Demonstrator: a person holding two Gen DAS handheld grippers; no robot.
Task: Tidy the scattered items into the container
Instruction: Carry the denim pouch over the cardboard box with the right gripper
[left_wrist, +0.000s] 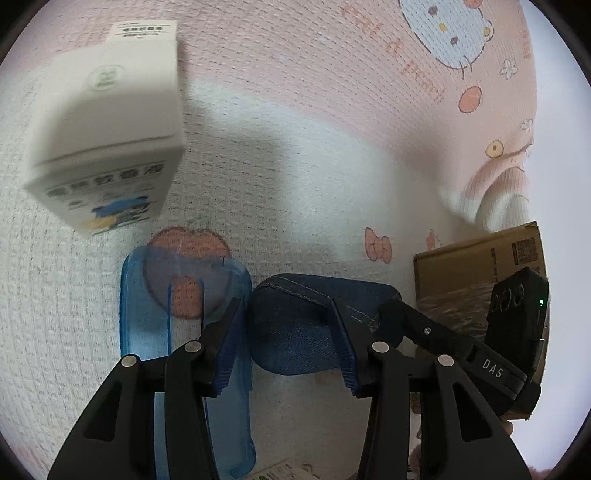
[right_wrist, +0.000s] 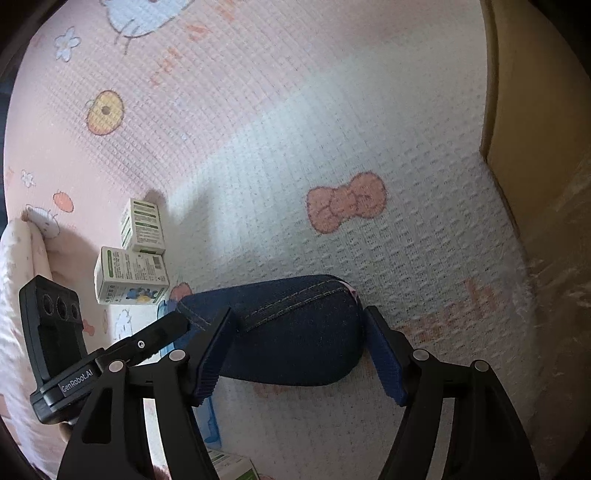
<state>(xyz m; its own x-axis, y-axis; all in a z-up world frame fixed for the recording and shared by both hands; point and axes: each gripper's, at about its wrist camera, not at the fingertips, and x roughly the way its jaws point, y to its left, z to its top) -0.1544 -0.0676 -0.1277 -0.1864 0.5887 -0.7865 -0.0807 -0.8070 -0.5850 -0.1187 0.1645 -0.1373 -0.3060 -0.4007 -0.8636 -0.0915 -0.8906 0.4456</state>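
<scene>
A dark blue denim pouch (left_wrist: 306, 321) lies on the pink and white blanket. My left gripper (left_wrist: 286, 347) has its jaws around one end of the pouch, pads against its sides. My right gripper (right_wrist: 299, 350) straddles the other end of the pouch (right_wrist: 295, 339), its left pad touching and its right pad just clear. A clear blue plastic case (left_wrist: 173, 332) lies left of the pouch. A white carton (left_wrist: 110, 125) stands at the far left. The cardboard box (left_wrist: 480, 266) stands at the right, its wall also in the right wrist view (right_wrist: 524, 122).
Two small green and white cartons (right_wrist: 142, 254) sit on the blanket left of the pouch. Another carton (right_wrist: 232, 465) shows under my right gripper. The left gripper's body (right_wrist: 55, 354) is at the left, the right gripper's body (left_wrist: 517, 325) by the cardboard box.
</scene>
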